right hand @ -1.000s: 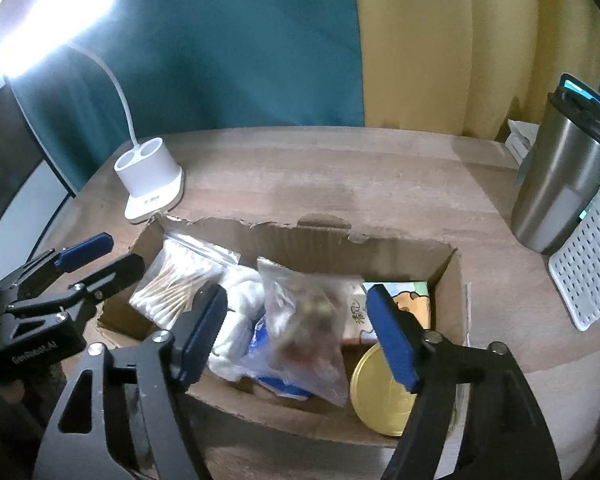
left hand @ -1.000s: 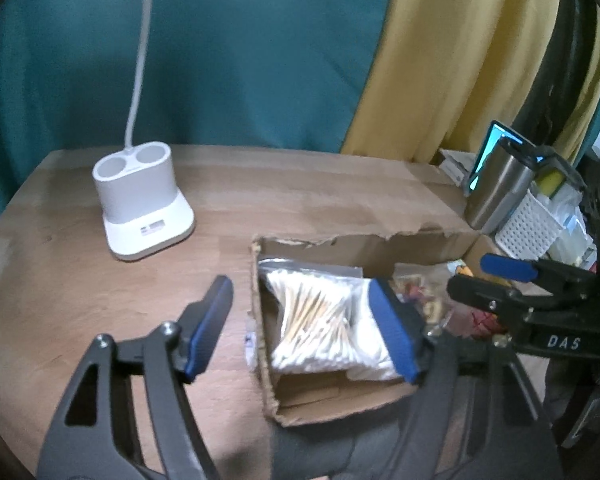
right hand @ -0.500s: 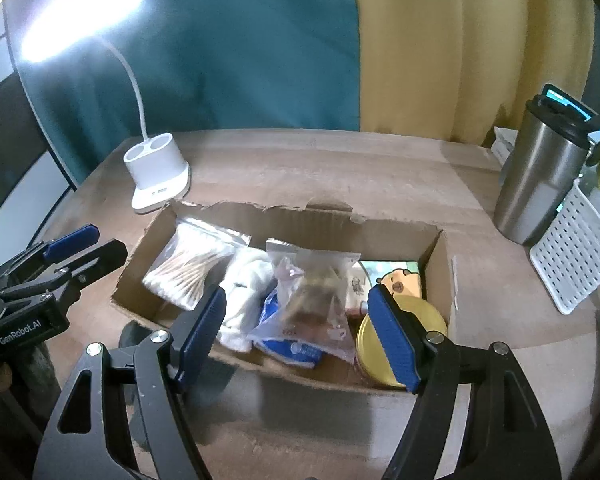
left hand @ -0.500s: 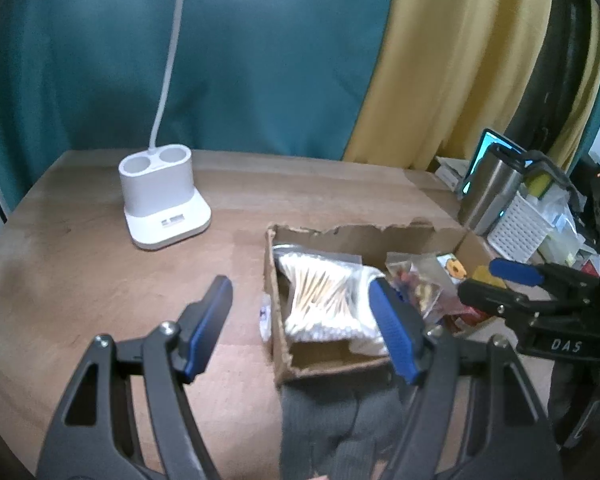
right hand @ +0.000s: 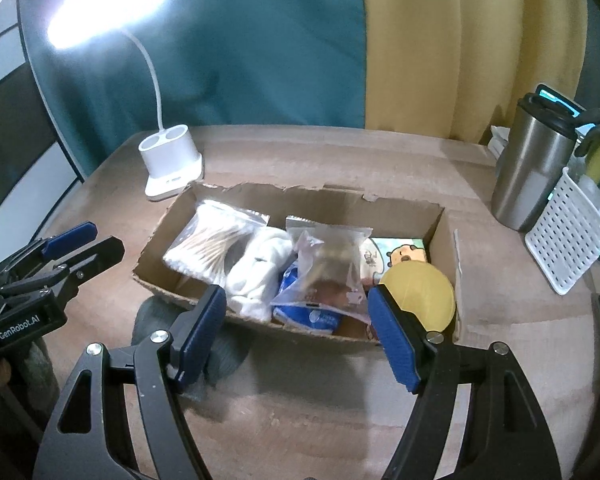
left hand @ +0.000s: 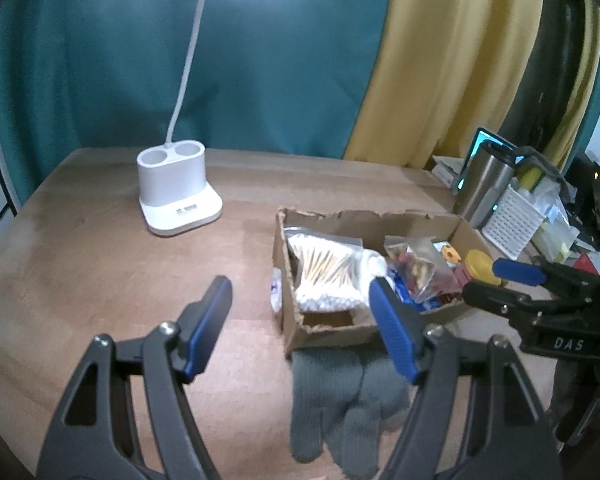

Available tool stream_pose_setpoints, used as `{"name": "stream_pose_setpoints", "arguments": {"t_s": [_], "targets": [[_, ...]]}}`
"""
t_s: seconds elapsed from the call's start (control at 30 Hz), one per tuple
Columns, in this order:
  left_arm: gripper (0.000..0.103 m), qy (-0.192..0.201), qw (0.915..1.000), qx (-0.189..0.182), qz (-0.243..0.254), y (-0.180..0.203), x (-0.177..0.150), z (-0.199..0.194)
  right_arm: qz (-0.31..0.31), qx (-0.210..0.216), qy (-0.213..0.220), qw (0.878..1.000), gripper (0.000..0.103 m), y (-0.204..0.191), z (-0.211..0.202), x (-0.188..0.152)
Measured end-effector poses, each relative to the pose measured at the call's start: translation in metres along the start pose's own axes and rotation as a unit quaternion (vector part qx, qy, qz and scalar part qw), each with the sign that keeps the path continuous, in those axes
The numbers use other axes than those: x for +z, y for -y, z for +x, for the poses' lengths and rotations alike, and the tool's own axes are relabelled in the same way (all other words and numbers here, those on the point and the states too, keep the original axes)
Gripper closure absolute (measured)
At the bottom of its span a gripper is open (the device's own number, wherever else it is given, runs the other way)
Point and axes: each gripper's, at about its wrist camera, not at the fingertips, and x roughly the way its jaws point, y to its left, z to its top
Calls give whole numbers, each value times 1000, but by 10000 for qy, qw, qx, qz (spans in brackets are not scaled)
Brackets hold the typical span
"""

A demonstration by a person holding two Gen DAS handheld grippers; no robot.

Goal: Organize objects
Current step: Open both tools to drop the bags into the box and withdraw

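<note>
An open cardboard box [right hand: 260, 194] [left hand: 380, 216] sits on the wooden table. It holds a bag of cotton swabs [right hand: 210, 240] [left hand: 324, 268], a white cloth bundle [right hand: 260, 272], a clear bag of snacks [right hand: 328, 264] [left hand: 416, 268], a blue packet [right hand: 308, 314], a cartoon card [right hand: 404, 254] and a yellow round lid [right hand: 420, 292] [left hand: 480, 266]. A grey glove [left hand: 340, 392] lies in front of the box. My left gripper [left hand: 300, 320] is open and empty, near the box's left front corner. My right gripper [right hand: 296, 332] is open and empty, in front of the box.
A white desk lamp base [left hand: 178, 192] [right hand: 172, 166] stands at the back left. A steel tumbler [right hand: 532, 168] [left hand: 484, 188] and a white perforated basket [right hand: 568, 240] [left hand: 512, 226] stand at the right. Teal and yellow curtains hang behind the table.
Both grippers have pulled back and up from the box, so more of the table and the grey glove show. Both stay open and empty.
</note>
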Motion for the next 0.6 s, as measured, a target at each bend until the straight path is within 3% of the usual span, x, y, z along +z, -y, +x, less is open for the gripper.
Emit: {"name": "stream_pose_setpoints", "arguments": {"t_s": [0.6], "targets": [[30, -5, 9999, -102, 20, -8, -23, -15, -25, -55, -41, 10000, 27, -16, -12, -25]]}}
